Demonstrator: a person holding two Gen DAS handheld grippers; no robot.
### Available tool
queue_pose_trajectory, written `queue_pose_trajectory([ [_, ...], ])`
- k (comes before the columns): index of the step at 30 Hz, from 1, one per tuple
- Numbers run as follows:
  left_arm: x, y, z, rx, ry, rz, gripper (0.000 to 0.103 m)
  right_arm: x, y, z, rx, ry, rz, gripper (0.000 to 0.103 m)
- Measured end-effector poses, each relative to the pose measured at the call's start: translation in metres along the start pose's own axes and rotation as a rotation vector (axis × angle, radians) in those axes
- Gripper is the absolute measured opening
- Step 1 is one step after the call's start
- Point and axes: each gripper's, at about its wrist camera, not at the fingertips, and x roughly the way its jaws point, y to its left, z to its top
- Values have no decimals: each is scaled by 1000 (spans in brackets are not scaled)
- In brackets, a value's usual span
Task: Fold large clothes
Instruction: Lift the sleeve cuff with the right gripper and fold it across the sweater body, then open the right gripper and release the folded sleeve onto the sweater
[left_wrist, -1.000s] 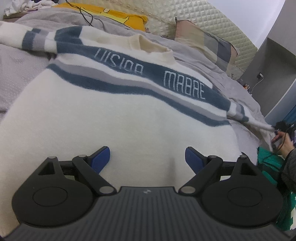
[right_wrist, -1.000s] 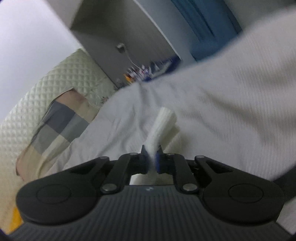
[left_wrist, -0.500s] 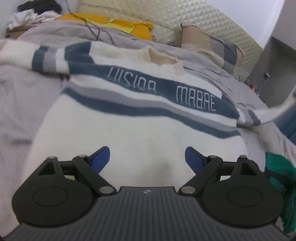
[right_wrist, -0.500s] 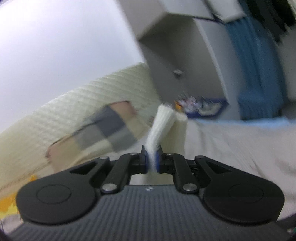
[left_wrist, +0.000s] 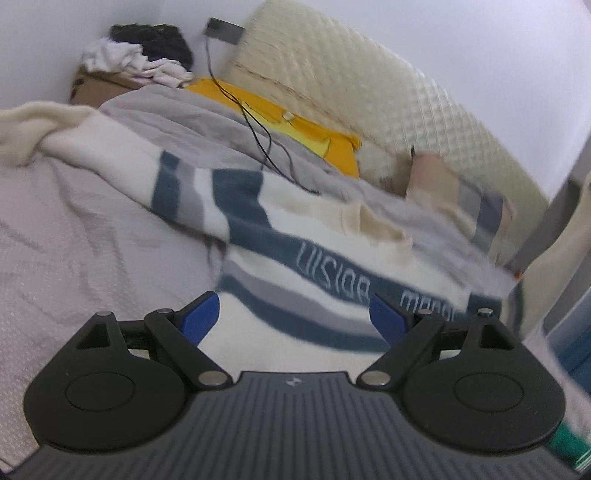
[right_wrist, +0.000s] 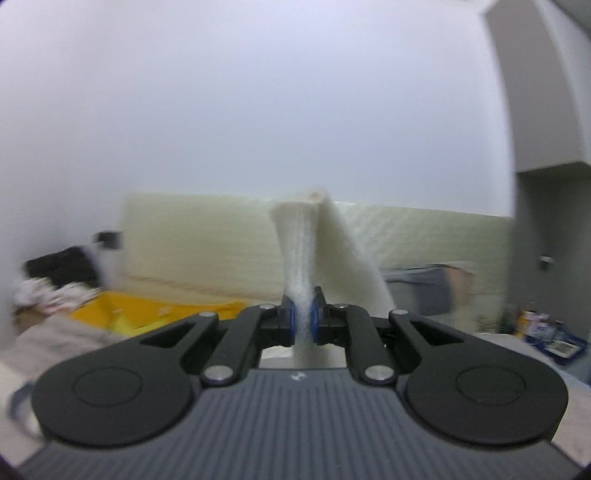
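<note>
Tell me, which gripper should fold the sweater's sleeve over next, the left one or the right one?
Probably the right gripper: it is shut on the cream sleeve cuff, lifted in the air. The left gripper is open and empty over the sweater on the bed.

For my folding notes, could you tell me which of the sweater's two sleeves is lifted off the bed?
The sleeve pinched in the right gripper; the other sleeve lies flat on the bed, ungripped.

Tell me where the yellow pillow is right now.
In the left wrist view the yellow pillow lies at the head of the bed, against the quilted headboard, beyond the striped sweater and left of the plaid pillow.
</note>
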Motion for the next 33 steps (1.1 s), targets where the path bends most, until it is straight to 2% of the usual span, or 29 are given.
queue_pose_trajectory([
  [6, -17, 23, 8, -39, -53, 9, 91, -18, 119, -54, 19, 55, 208, 11],
  [10, -28, 35, 10, -68, -69, -3, 91, -27, 186, -109, -2, 136, 283, 12],
  [13, -29, 46, 10, -118, -71, -1, 91, -33, 217, -151, -3, 229, 314, 12],
  [17, -20, 50, 6, -124, -52, -5, 91, -47, 246, -200, -51, 324, 347, 13],
  [22, -9, 44, 2, -110, -33, -64, 91, -42, 260, -222, -87, 417, 379, 15],
  [23, -7, 42, 2, -105, -30, -71, 91, -40, 260, -223, -73, 427, 389, 20],
  [24, -5, 40, 1, -98, -29, -76, 91, -41, 256, -220, -54, 433, 404, 35],
  [25, -4, 37, 0, -88, -30, -81, 91, -42, 253, -219, -40, 439, 426, 46],
  [26, -3, 35, -1, -78, -29, -85, 91, -44, 252, -221, -31, 445, 450, 65],
  [27, -3, 33, -1, -71, -30, -91, 91, -48, 249, -221, -29, 445, 470, 70],
  [33, 0, 19, -9, -27, -13, -132, 90, -74, 224, -213, -42, 446, 545, 70],
])
